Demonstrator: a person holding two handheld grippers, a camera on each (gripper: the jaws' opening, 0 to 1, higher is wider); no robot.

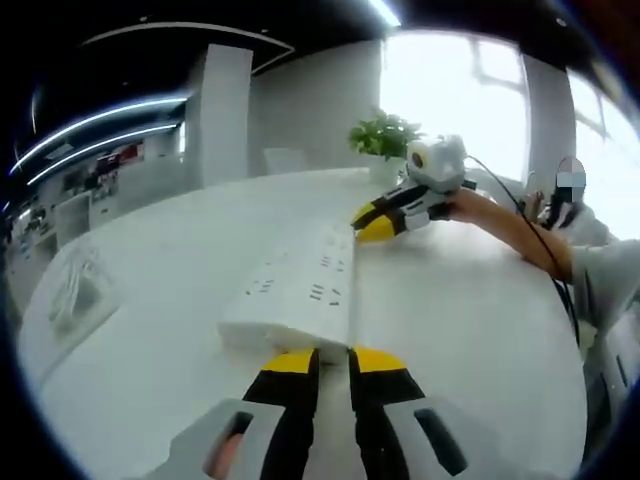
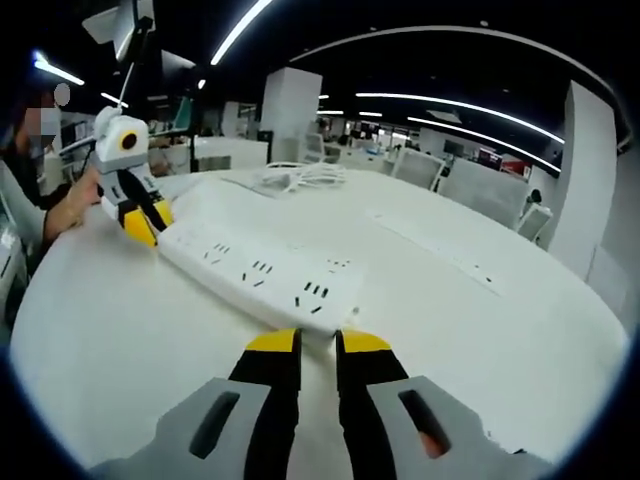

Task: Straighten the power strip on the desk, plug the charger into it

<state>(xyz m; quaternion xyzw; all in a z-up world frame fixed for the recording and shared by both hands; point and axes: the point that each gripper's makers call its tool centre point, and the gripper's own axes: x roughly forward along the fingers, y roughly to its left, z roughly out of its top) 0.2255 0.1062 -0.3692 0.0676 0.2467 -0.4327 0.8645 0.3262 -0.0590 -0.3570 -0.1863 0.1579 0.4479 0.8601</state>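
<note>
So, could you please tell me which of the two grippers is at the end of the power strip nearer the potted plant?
The right gripper, beside the potted plant; the left gripper meets the power strip at the opposite end.

An open office surrounds a broad white surface (image 1: 470,330). Long ceiling light strips (image 2: 470,105) run across a dark ceiling. A white square pillar (image 2: 290,105) stands behind, with what may be rows of desks and chairs (image 2: 470,180) beyond. Bright windows (image 1: 450,80) glow behind a potted green plant (image 1: 383,135).
</note>
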